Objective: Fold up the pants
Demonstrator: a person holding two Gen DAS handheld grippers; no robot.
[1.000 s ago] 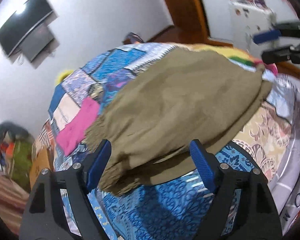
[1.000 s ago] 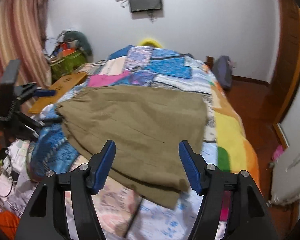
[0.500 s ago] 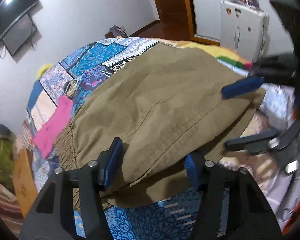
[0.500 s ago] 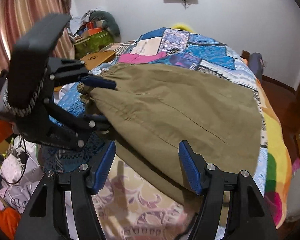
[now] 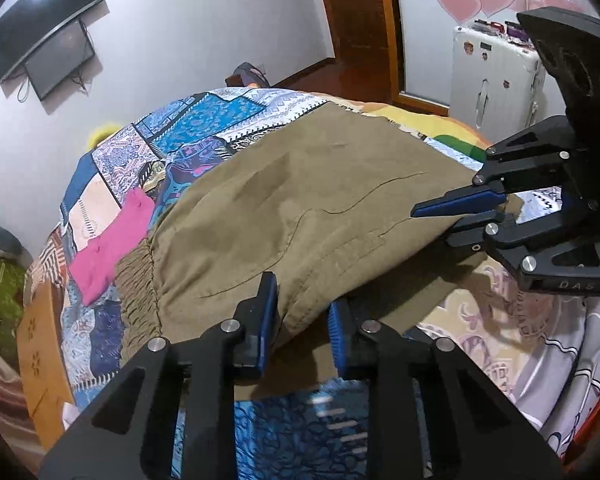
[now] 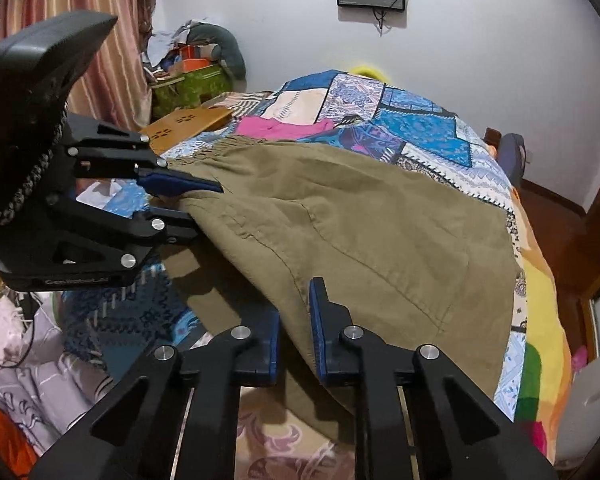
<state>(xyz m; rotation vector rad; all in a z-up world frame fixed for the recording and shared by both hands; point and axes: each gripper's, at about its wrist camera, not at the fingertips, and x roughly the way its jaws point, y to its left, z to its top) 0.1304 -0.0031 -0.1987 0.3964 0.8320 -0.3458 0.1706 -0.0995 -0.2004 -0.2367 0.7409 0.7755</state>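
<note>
Angling downward over the near edge of the bed point(image 5: 204, 120), the left tongs point(image 5: 302, 312) are closing, with the hem of the olive pants point(image 5: 320, 208) between their blue pads. The pants are lying flat across the patchwork quilt point(image 6: 416, 128), gathered waistband at the left, a long seam running across. The right tongs point(image 6: 294, 320) are sloping downward too, clamped tight on the near fold of the pants. Cloth is hiding the tips of both tongs.
</note>
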